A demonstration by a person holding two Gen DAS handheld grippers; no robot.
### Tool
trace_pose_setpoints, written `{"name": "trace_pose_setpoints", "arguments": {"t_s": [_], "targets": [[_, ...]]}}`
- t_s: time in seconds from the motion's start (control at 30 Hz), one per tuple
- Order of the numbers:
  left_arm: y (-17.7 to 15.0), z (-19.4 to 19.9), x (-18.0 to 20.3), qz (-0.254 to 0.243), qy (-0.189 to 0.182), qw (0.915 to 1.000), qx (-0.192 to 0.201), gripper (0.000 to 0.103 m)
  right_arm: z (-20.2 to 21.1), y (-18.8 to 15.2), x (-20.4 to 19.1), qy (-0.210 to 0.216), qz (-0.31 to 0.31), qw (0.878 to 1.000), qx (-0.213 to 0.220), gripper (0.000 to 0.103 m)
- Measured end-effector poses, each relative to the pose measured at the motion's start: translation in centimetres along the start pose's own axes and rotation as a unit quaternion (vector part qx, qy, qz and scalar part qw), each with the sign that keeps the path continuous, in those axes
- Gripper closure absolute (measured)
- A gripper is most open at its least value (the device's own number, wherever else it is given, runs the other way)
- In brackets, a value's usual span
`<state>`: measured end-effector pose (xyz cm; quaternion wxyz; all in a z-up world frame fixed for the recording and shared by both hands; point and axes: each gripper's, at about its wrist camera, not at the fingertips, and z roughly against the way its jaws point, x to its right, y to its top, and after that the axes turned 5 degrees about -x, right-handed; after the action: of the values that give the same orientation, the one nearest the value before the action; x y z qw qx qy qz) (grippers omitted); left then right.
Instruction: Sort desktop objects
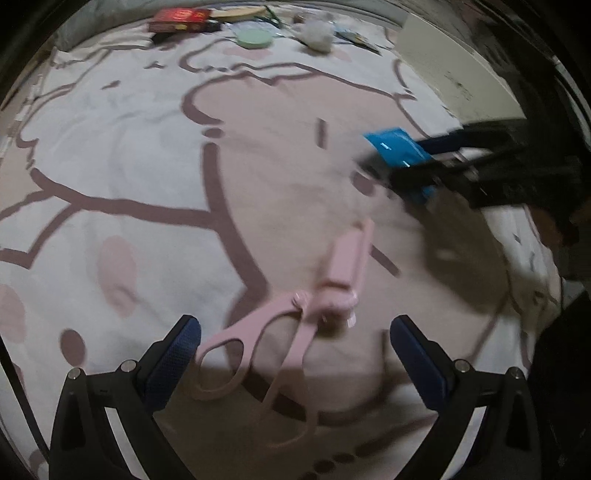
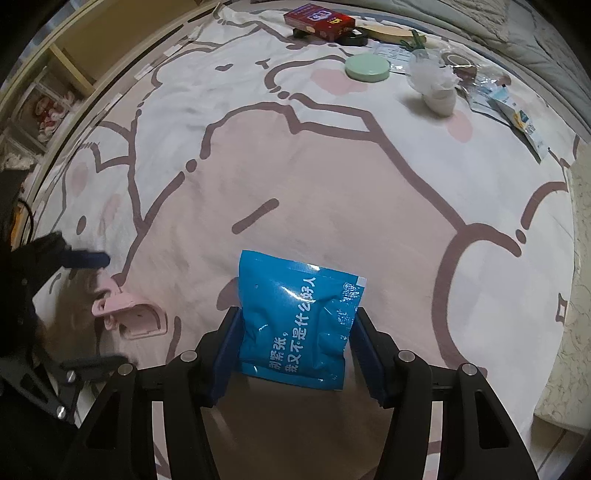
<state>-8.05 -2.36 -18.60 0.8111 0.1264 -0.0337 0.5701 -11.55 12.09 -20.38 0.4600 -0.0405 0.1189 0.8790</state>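
Note:
Pink scissors [image 1: 343,258] with a sheath over the blades lie on the cartoon-print sheet [image 1: 110,147]. My left gripper [image 1: 295,332] hovers over them, open wide, with the handles [image 1: 236,343] between its blue pads and untouched. In the right wrist view my right gripper [image 2: 295,332] is shut on a blue foil packet [image 2: 295,314] with white print, one pad pressed on each side. The left wrist view shows that packet [image 1: 399,147] held above the sheet to the right of the scissors, with a shadow under it. The scissors [image 2: 129,310] and left gripper [image 2: 94,310] sit at the left edge of the right wrist view.
Along the far edge of the sheet lie a red box [image 2: 319,18], a green round lid [image 2: 367,68], a white crumpled wrapper [image 2: 436,86], a tape roll [image 2: 458,61] and small sachets [image 2: 517,110]. A shelf unit [image 2: 55,74] stands beyond the left edge.

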Motion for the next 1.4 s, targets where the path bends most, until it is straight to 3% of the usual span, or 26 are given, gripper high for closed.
{"name": "trace_pose_setpoints", "arguments": {"t_s": [0.13, 0.27, 0.43, 0.53, 0.73, 0.97, 1.27, 1.4], "targets": [[-0.7, 0.1, 1.6, -0.014, -0.032, 0.9992, -0.021, 0.000, 0.6, -0.1, 0.7, -0.001, -0.006, 1.000, -0.001, 0.044], [-0.9, 0.3, 3.6, -0.024, -0.037, 0.9987, -0.024, 0.000, 1.0, -0.8, 1.4, -0.004, -0.005, 1.000, -0.002, 0.044], [-0.5, 0.9, 5.9, -0.064, 0.010, 0.9978, 0.010, 0.001, 1.4, -1.2, 1.6, -0.004, -0.005, 1.000, -0.001, 0.044], [-0.4, 0.8, 5.4, -0.059, 0.029, 0.9977, 0.018, 0.002, 1.5, -1.4, 1.7, -0.005, -0.004, 1.000, -0.001, 0.044], [0.3, -0.4, 3.0, -0.014, 0.039, 0.9991, 0.004, 0.019, 1.7, -2.3, 2.2, -0.022, 0.008, 1.000, -0.009, 0.044], [-0.2, -1.2, 4.2, -0.032, 0.055, 0.9980, -0.006, 0.020, 1.5, -3.1, 2.9, -0.048, 0.026, 0.998, -0.028, 0.044], [-0.7, -1.2, 5.2, -0.042, 0.056, 0.9975, -0.001, 0.037, 0.9, -3.4, 3.0, -0.060, 0.016, 0.997, -0.035, 0.043], [-1.1, -0.8, 4.7, -0.032, 0.055, 0.9979, 0.007, 0.053, 1.0, -3.4, 3.0, -0.063, 0.015, 0.997, -0.032, 0.043]]}}
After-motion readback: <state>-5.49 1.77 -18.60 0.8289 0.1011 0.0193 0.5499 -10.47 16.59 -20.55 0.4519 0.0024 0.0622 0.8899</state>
